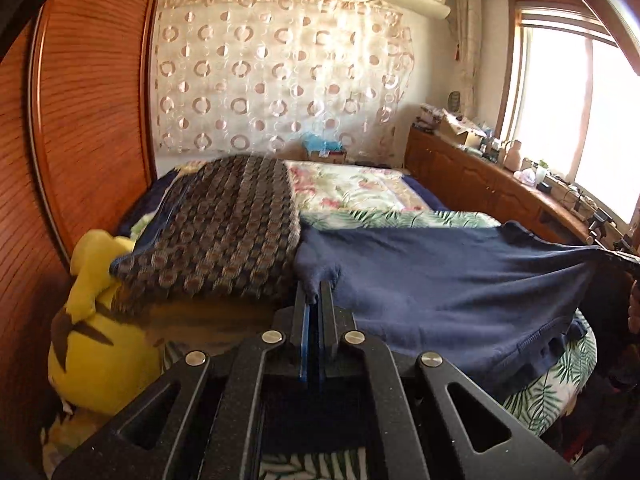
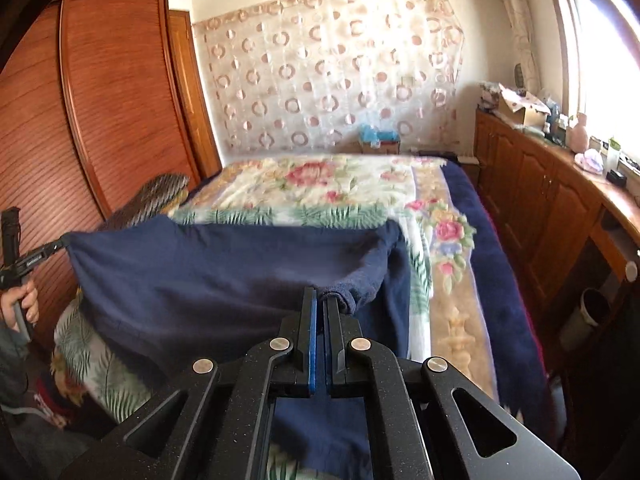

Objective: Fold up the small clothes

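Observation:
A navy blue knit garment [image 1: 440, 280] hangs stretched between both grippers above the bed. My left gripper [image 1: 316, 294] is shut on its left corner, a fold of cloth bunched at the tips. In the right wrist view the same navy garment [image 2: 192, 276] spreads leftward, and my right gripper [image 2: 320, 300] is shut on its ribbed edge near a sleeve or cuff. The left gripper [image 2: 60, 245] shows there at the far left, pinching the other corner, with a hand [image 2: 22, 304] on its handle. A brown patterned knit [image 1: 224, 232] lies on the bed beyond.
The bed carries a floral blanket [image 2: 320, 188] and a fern-print cover [image 1: 552, 392]. A yellow plush toy [image 1: 96, 344] sits at the bed's left, beside a wooden wardrobe [image 1: 92, 100]. A cluttered wooden sideboard [image 2: 552, 184] runs under the window at right.

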A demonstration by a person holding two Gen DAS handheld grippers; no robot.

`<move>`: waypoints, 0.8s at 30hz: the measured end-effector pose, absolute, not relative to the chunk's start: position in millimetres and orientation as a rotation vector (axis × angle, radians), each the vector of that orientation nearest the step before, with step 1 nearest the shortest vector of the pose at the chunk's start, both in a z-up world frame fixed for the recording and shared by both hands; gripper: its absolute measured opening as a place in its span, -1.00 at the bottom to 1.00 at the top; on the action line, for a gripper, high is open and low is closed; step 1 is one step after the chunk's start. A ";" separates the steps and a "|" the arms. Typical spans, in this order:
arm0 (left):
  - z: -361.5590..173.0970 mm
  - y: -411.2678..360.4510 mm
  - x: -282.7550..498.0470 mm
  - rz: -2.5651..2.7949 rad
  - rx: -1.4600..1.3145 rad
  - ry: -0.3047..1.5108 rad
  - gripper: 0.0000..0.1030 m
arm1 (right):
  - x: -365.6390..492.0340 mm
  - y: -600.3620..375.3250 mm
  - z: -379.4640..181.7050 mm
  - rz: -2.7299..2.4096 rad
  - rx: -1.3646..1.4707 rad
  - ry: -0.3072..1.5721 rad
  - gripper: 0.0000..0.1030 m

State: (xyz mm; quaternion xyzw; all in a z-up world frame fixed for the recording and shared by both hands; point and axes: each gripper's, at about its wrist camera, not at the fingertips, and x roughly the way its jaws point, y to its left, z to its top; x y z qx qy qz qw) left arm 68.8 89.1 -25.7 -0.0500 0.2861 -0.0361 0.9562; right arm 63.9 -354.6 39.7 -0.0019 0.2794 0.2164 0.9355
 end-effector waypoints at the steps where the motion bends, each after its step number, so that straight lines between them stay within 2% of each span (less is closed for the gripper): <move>1: -32.2 90.6 67.1 -0.071 -0.106 0.592 -0.93 | 61.1 -354.4 32.6 0.435 -0.016 0.588 -0.96; 8: -66.3 90.6 65.1 -0.043 -0.099 0.674 -0.93 | 63.7 -353.4 -19.4 0.375 -0.053 0.715 -0.96; 14: -74.9 86.3 60.6 -0.031 -0.077 0.691 -0.93 | 71.7 -352.0 -17.7 0.352 -0.050 0.714 -0.93; 15: -75.5 85.0 60.2 -0.030 -0.072 0.690 -0.93 | 70.6 -347.5 -13.9 0.348 -0.054 0.710 -0.83; 18: -77.2 81.8 59.6 -0.032 -0.063 0.692 -0.93 | 57.4 -344.1 -6.7 0.334 -0.065 0.692 -0.76; 20: -77.5 81.9 60.2 -0.037 -0.063 0.696 -0.93 | 54.2 -342.8 -3.7 0.332 -0.069 0.687 -0.58; 22: -78.0 81.9 60.3 -0.036 -0.059 0.697 -0.93 | 47.3 -342.7 1.8 0.344 -0.069 0.668 -0.29; 24: -78.3 81.2 60.0 -0.037 -0.060 0.698 -0.93 | 40.8 -343.4 6.9 0.351 -0.078 0.648 -0.18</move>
